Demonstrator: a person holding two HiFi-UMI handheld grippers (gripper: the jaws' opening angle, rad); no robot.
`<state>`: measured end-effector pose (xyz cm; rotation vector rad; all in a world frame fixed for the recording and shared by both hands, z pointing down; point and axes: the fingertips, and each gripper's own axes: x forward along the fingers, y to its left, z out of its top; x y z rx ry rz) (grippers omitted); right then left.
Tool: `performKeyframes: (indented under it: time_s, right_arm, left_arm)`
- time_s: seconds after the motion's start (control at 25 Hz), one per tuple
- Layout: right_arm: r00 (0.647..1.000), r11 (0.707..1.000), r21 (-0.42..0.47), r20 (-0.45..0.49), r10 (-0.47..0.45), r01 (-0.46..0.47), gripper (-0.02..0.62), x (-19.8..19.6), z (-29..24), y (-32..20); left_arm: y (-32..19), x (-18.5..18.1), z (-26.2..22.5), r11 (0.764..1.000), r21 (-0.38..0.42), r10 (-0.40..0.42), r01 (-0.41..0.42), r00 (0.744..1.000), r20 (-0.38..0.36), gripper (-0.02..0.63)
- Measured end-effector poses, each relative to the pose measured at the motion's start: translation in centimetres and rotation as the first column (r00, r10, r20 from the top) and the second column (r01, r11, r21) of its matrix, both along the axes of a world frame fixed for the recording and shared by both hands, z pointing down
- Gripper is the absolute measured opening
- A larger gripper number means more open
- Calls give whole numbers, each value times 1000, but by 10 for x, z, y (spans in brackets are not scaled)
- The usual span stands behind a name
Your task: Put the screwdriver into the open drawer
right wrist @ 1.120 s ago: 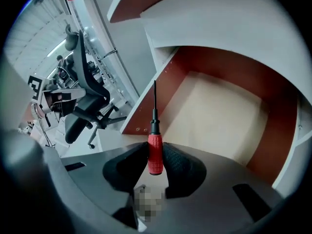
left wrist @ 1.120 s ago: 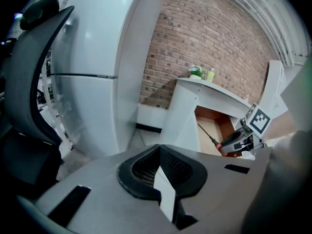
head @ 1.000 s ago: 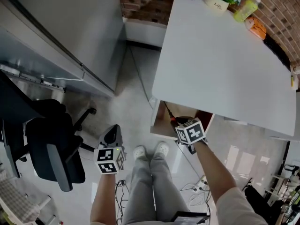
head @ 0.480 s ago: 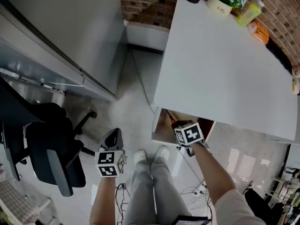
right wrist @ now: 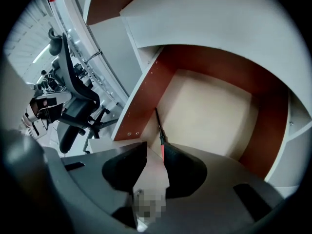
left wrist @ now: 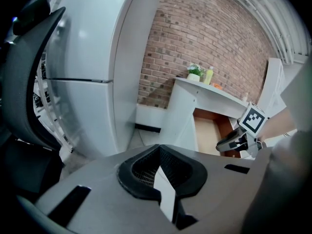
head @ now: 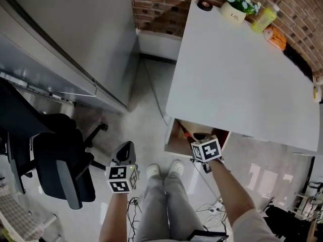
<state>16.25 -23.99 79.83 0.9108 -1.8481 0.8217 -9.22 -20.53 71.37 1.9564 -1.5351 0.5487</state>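
Observation:
The screwdriver point(head: 185, 133), red handle and black shaft, lies inside the open wooden drawer point(head: 174, 136) under the white desk point(head: 237, 79). In the right gripper view the screwdriver point(right wrist: 159, 130) rests along the drawer's left wall on the beige bottom point(right wrist: 209, 111), its handle end partly hidden behind one jaw. My right gripper point(head: 201, 139) hovers over the drawer's front, and its jaws point(right wrist: 153, 147) stand apart with nothing between them. My left gripper point(head: 126, 153) hangs low over the floor, left of the person's legs, its jaws point(left wrist: 158, 167) together and empty.
A black office chair point(head: 55, 160) stands at the left beside a grey cabinet point(head: 65, 44). On the desk's far edge are a flower pot point(head: 233, 6), a yellow bottle point(head: 265, 15) and a tape roll point(head: 204, 5). Cables point(head: 217, 203) lie on the floor by the person's shoes point(head: 162, 170).
The head view has tilted a little. My right gripper has drawn slightly back toward the person from the drawer. The left gripper has barely moved.

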Motion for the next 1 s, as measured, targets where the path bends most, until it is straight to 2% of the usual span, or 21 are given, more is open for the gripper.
performKeyframes:
  time_s: [0.52,0.84,1.0]
  right_arm:
    - [999,995,98,36,-33,29,99,9,-99,17]
    - [995,979,202,84,-61,43,34,16,-175,34]
    - [992,968,247,101,-77,50,23,19,-205,44]
  left_arm:
    - [5,14,-83,998,58,6,-7,1000,17,12]
    - [17,22,-133,995,102,6,-7,1000,10,12]
    - [23,25,-157,992,126,14,-15,1000,14,12]
